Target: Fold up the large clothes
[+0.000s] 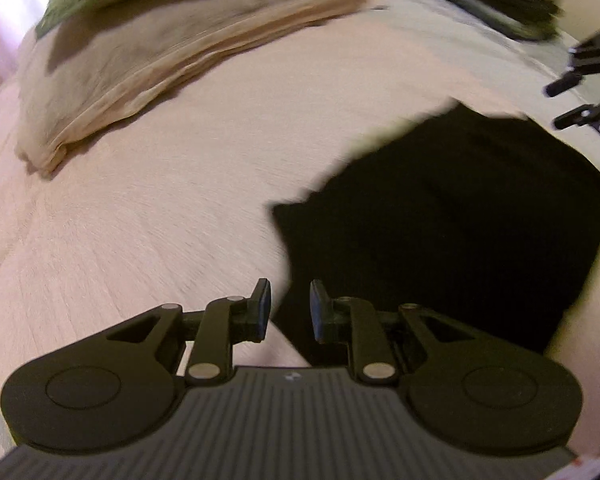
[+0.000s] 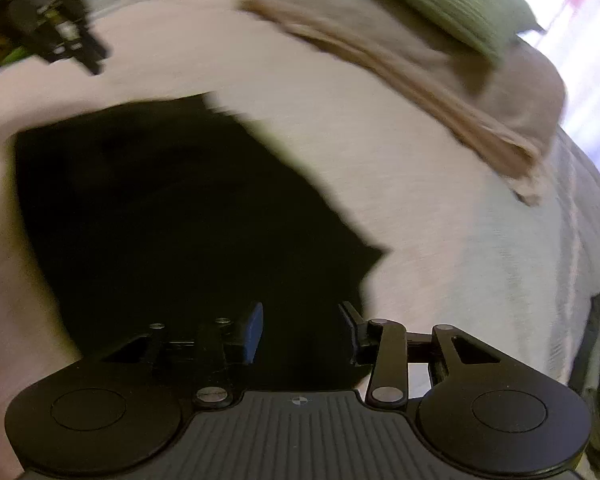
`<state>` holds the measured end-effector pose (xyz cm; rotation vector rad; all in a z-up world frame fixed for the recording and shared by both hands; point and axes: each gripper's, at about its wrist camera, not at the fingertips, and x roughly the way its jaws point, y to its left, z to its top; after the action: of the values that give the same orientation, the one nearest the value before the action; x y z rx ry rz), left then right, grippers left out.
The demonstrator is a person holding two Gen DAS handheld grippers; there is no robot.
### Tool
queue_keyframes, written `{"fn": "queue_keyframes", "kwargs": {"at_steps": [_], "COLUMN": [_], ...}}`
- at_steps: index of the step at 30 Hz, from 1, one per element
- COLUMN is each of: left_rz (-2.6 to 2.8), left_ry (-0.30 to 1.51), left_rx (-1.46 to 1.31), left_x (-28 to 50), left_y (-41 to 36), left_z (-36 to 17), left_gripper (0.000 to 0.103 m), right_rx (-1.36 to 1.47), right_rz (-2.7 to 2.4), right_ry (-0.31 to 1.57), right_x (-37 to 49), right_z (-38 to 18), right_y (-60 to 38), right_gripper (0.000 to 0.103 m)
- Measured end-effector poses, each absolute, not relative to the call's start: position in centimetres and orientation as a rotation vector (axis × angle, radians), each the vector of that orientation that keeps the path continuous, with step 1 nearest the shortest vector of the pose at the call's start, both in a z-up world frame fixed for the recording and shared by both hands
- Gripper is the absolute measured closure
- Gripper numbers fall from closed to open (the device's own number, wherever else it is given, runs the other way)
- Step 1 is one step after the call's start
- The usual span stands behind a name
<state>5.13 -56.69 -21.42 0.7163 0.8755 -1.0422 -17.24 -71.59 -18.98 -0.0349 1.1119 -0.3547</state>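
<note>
Lying folded on the bed (image 1: 140, 220): black garment (image 1: 440, 220).

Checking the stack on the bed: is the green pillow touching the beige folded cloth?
Touching. In the right wrist view the green pillow lies on top of the beige cloth, overlapping it with no gap; the left wrist view agrees.

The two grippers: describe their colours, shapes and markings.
The left gripper and the right gripper look alike: matte black, round discs either side of a ribbed grey body with a small cross mark, silver pivot screws, black linkage arms, and flat fingers with blue pads. No cables or sleeves show.
</note>
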Motion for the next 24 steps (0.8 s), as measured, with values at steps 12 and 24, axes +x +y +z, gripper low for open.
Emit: {"fn": "queue_keyframes", "kwargs": {"at_steps": [12,24], "left_rz": [-1.292,-1.114], "left_ry": [0.4,0.175], "left_rx": [1.21,1.431], "left_x": [-15.7,-13.4], "left_y": [-49.4,-49.0], "left_z": [-27.3,-33.4], "left_gripper": [0.051,0.091], "right_rx": [-0.543,-0.848], "right_rz": [-0.282,-0.279], "right_ry": [1.127,1.101], "right_x": [-23.0,-22.6], "right_z": [-25.5,-32.5], "right_y": [-56.7,-57.4], "right_gripper": [0.043,0.042]}}
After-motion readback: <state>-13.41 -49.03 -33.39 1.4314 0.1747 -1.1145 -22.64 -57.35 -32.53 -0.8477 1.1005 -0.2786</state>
